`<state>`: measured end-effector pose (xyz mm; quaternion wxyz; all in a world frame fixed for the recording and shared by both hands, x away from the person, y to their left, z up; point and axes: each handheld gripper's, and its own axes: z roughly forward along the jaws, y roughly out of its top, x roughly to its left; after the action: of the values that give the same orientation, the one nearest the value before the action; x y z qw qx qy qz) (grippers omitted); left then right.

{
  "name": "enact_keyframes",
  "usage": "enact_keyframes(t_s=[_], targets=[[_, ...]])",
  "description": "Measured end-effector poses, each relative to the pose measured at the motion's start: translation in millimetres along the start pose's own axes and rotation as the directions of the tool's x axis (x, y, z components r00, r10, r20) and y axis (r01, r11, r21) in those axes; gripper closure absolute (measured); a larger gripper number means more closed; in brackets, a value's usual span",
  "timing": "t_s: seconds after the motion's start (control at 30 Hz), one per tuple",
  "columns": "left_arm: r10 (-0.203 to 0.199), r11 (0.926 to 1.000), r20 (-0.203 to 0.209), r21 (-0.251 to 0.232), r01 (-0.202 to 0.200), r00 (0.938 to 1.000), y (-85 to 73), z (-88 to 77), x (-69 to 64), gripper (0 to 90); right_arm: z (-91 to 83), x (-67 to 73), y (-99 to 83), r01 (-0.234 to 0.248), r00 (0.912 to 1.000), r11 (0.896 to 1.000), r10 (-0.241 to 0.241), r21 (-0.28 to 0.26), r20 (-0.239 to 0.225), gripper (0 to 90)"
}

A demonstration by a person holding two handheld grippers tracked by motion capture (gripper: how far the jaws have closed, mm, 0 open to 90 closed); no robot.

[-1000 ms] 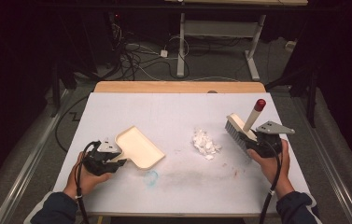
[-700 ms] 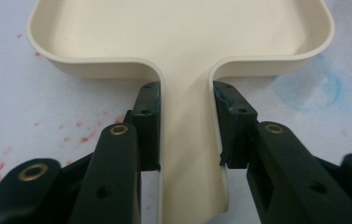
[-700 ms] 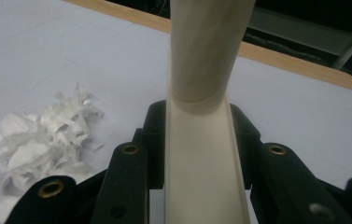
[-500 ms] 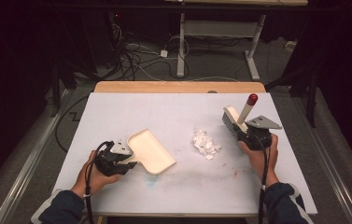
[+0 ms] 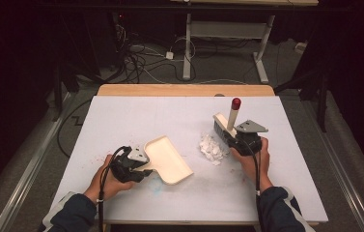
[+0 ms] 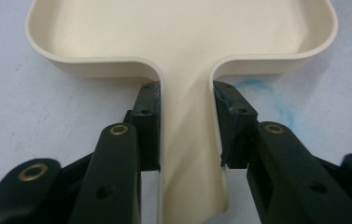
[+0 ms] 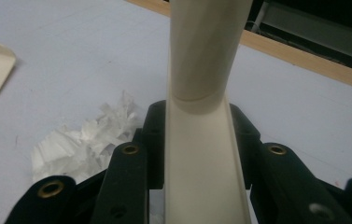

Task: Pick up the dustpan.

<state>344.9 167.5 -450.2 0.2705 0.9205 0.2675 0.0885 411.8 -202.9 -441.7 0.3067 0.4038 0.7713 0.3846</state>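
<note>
Left fingers (image 6: 185, 135) clamping dustpan (image 5: 170, 159) handle, right fingers (image 7: 197, 140) clenching brush (image 5: 225, 126), shredded paper (image 5: 212, 149) between.

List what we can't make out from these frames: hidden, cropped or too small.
- Brush bristles: high view, too small to tell whether they touch the paper scraps; right gripper view, hidden behind the handle and the right gripper.
- Dustpan front lip: left gripper view, cut off by the top edge.
- Dustpan handle end: left gripper view, cut off by the bottom edge between the jaws of the left gripper.
- Blue mark: partly hidden by the dustpan.
</note>
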Motion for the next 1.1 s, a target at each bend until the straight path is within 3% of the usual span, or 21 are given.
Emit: enact_keyframes(t_s=[0.53, 0.87, 0.97, 1.1], targets=[[0.026, 0.9996, 0.021, 0.006, -0.026, 0.9994, 13.8, 10.3, -8.6, 63.7, 5.6, 23.3, 1.5, 0.015, 0.9992, 1.0, -0.015, 0.003, -0.037, 67.5], [0.028, 0.9996, 0.039, 0.008, -0.028, 0.9989, 21.5, 14.6, -12.1, 63.7, 8.5, 15.2, 3.8, 0.022, 0.9996, 0.999, -0.022, -0.035, -0.015, 67.6], [0.028, 0.9996, 0.047, 0.008, -0.028, 0.9985, 24.5, 16.9, -13.3, 63.7, 12.4, 16.2, 4.7, 0.046, 0.9989, 0.998, -0.046, -0.046, -0.005, 67.6], [0.027, 0.9995, 0.063, 0.012, -0.028, 0.9976, 28.5, 20.1, -14.0, 63.7, 16.9, 19.5, 5.1, 0.054, 0.9979, 0.997, -0.056, -0.057, -0.032, 67.5]])
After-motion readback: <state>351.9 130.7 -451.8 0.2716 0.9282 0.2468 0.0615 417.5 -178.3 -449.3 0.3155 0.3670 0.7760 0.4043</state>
